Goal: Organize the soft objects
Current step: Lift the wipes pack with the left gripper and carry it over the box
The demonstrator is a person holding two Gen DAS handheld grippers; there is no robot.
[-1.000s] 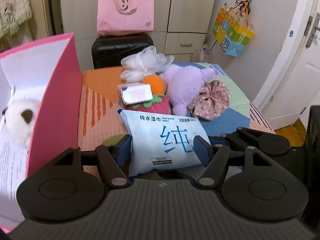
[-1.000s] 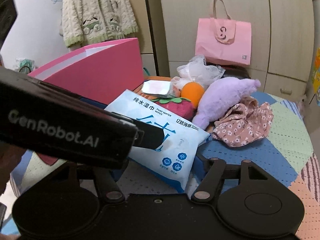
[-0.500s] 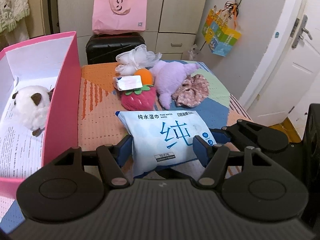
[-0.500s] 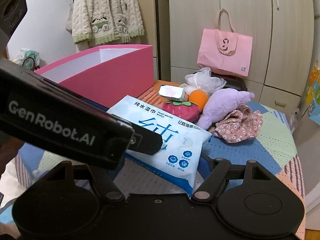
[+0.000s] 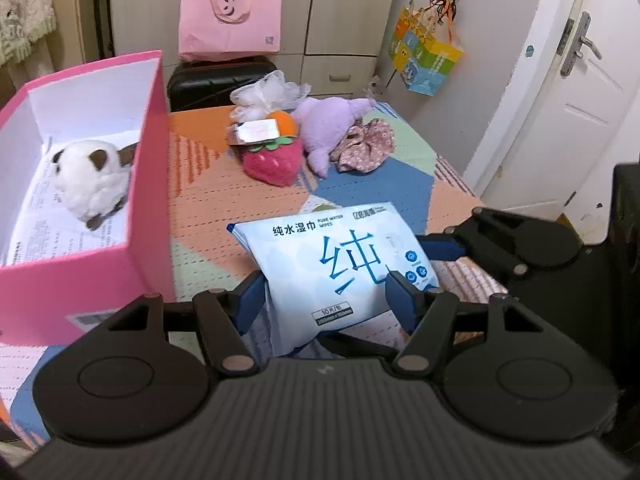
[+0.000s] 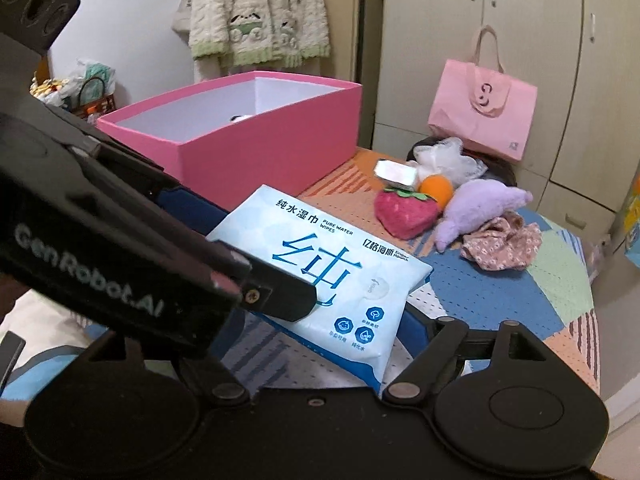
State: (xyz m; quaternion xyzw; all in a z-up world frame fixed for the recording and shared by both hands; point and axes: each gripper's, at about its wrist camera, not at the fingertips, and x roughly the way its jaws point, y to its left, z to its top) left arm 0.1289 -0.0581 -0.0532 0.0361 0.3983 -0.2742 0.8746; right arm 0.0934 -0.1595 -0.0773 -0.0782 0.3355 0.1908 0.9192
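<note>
Pink box (image 5: 148, 264) stands left of the wipes pack (image 5: 340, 268), well apart; a white plush (image 5: 90, 178) lies inside it. The left claw (image 5: 324, 296) is clamped on the pack's near end, holding it above the tabletop (image 5: 208, 208). Beyond the pack lie a strawberry plush (image 5: 274, 162), a purple plush (image 5: 326, 126) and floral cloth (image 5: 364, 150). The right claw (image 6: 328, 320) brackets the pack; its jaws have just been opening, pads not pressing. The left claw's body blocks the right view's lower left.

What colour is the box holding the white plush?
Pink outside, white inside; the box shows best in the left wrist view.
</note>
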